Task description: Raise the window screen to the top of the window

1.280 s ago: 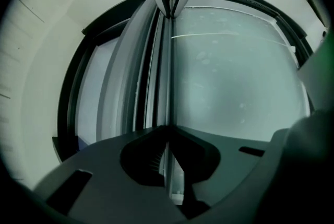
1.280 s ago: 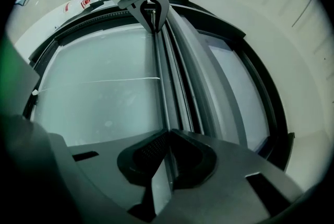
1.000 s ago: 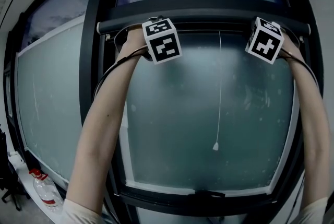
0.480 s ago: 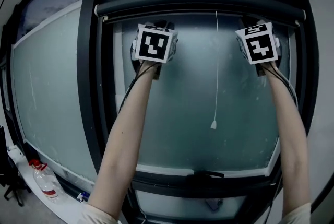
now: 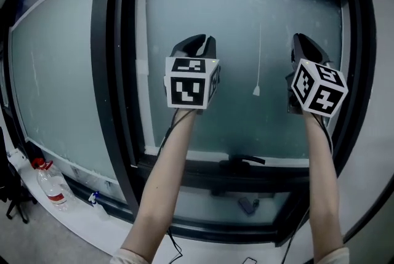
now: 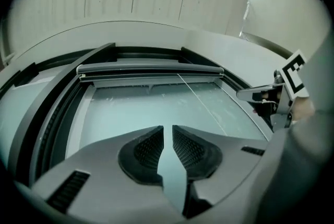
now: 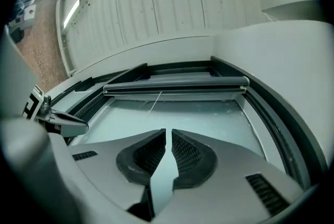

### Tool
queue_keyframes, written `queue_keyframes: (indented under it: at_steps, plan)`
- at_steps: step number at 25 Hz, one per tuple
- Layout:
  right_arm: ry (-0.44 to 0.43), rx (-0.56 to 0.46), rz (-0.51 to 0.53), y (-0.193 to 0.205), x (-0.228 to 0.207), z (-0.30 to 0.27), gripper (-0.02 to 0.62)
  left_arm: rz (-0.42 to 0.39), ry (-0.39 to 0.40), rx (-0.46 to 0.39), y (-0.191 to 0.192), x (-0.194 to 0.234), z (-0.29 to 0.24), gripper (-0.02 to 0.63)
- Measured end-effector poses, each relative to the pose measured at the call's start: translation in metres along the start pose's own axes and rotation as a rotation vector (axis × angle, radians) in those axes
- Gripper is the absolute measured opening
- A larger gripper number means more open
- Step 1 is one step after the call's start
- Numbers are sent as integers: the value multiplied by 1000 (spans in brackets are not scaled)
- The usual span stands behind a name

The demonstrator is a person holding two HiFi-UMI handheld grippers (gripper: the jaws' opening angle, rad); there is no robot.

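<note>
Screen at the top edge of the window, both claws free

The window screen (image 6: 151, 68) sits as a rolled bar along the top edge of the window (image 5: 104, 72). Below it the frosted glass (image 5: 203, 4) is uncovered. A thin cord (image 5: 258, 29) hangs from the bar down over the glass and ends in a small knob between the two claws.

The left claw (image 5: 198, 41) and the right claw (image 5: 301, 41) are both held up in front of the glass, well below the bar and apart from it. In each claw's own view the jaws stand almost together, with only a narrow slit between the ribbed pads and nothing inside it.

A dark handle (image 5: 243, 160) lies at the bottom edge of the window. A bottle (image 5: 50, 190) stands on the floor at the lower left.
</note>
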State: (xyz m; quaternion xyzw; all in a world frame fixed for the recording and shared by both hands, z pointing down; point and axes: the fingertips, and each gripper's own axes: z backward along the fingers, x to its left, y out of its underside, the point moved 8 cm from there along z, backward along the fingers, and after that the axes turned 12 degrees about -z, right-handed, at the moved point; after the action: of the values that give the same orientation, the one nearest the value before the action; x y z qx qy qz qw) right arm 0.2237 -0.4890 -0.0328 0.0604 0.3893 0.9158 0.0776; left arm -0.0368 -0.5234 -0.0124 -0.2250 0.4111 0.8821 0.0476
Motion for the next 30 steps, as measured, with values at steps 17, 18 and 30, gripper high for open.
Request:
queue_keyframes:
  at_steps: [17, 18, 30]
  plan:
    - [-49, 510, -222, 206, 55, 342, 38, 155, 101, 330, 183, -179, 284, 52]
    - [-36, 532, -237, 207, 56, 360, 37, 179, 106, 348, 186, -189, 303, 52]
    - [-9, 664, -253, 216, 75, 465, 37, 204, 115, 448, 184, -214, 405, 52]
